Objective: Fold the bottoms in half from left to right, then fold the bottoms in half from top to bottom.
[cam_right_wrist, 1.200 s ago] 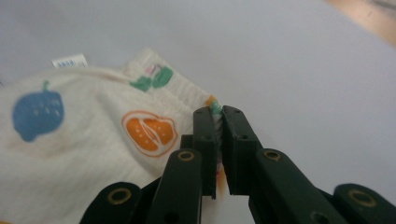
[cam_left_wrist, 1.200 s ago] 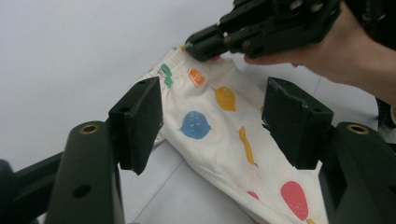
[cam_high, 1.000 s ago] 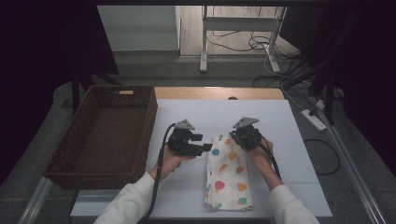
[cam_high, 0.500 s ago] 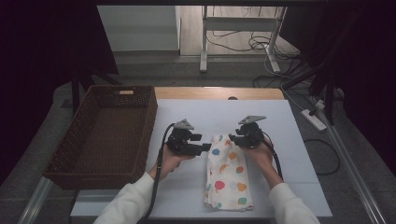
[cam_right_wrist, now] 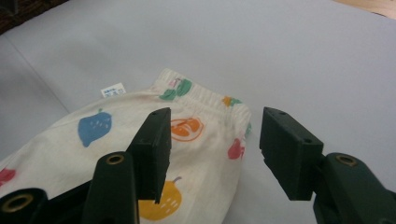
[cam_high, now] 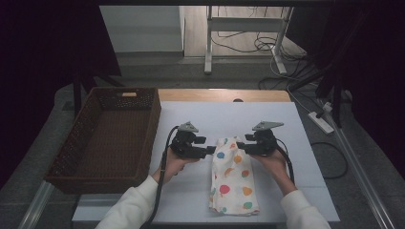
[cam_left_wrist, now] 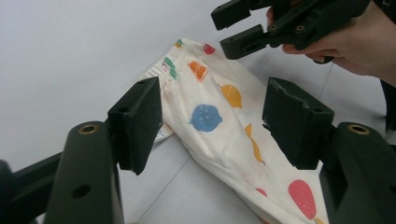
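A cream cloth (cam_high: 234, 177) printed with coloured fruit lies folded lengthwise on the white table top (cam_high: 296, 191), its elastic waistband at the far end. My left gripper (cam_high: 210, 151) is open at the cloth's upper left edge; in the left gripper view the cloth (cam_left_wrist: 233, 140) lies under my open jaws (cam_left_wrist: 215, 122), untouched by the pads. My right gripper (cam_high: 241, 146) stands at the upper right edge and its jaws have just been opening. In the right gripper view the waistband (cam_right_wrist: 205, 100) lies below the open jaws (cam_right_wrist: 215, 142), which do not press on it.
A brown wicker basket (cam_high: 155, 121) stands along the table's left side. A white label (cam_right_wrist: 113, 89) sticks out by the waistband. The right gripper (cam_left_wrist: 243, 30) faces my left one across the cloth. A power strip (cam_high: 321, 121) and cables lie on the floor at the right.
The right gripper has opened and let go of the cloth's top end, shifting slightly right. The left gripper has stayed put.
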{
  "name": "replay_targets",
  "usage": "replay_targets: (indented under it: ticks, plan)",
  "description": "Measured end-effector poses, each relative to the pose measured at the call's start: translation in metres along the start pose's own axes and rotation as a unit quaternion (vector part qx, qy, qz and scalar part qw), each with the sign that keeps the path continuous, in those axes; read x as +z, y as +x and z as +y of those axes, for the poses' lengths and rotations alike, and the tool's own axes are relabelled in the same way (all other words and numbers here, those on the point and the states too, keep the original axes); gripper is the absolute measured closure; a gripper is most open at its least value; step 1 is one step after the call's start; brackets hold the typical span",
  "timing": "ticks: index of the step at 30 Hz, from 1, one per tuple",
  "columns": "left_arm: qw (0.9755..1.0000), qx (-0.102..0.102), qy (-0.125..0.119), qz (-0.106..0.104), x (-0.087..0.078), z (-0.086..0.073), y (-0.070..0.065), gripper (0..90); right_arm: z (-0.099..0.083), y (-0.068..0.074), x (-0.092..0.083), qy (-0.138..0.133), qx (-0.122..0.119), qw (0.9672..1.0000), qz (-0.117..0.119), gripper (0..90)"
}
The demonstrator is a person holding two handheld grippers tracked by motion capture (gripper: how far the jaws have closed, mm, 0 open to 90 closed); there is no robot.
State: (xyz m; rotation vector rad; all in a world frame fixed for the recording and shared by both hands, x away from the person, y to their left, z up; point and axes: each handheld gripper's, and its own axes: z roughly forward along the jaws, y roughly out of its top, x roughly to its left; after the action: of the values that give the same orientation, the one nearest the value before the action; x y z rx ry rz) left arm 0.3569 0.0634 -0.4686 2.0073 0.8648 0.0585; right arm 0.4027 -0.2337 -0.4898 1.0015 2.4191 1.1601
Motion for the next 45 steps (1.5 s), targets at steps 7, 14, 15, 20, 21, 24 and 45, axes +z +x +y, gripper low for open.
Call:
replay_targets:
  ticks: [7, 14, 15, 20, 21, 24, 45]
  plan:
    - [1.0, -0.001, 0.004, 0.005, 0.003, 0.0, 0.002, 36.6, -0.001, 0.0, -0.006, -0.005, -0.005, 1.0, 0.003, 43.1]
    - [0.9999, -0.001, 0.007, 0.007, 0.005, -0.001, 0.002, 36.1, -0.001, -0.002, -0.007, -0.005, -0.006, 1.0, 0.002, 43.2]
    - [0.9999, -0.001, 0.007, 0.007, 0.006, -0.001, 0.002, 36.1, -0.001, -0.002, -0.007, -0.004, -0.007, 1.0, 0.002, 43.2]
    - [0.9999, -0.002, 0.012, 0.008, 0.008, -0.002, 0.002, 35.8, -0.001, -0.003, -0.006, -0.002, -0.003, 1.0, 0.0, 43.1]
    - [0.9999, -0.002, 0.012, 0.01, 0.008, -0.002, 0.002, 35.7, -0.001, -0.004, -0.006, 0.0, -0.003, 1.0, -0.001, 43.0]
    - [0.9999, -0.002, 0.012, 0.011, 0.009, -0.002, 0.002, 35.1, -0.001, -0.004, -0.005, -0.002, 0.001, 1.0, -0.005, 43.0]
    - [0.9981, -0.025, 0.044, 0.035, 0.048, 0.01, 0.017, 31.4, -0.001, -0.013, 0.009, 0.014, 0.022, 0.9996, -0.012, 42.0]
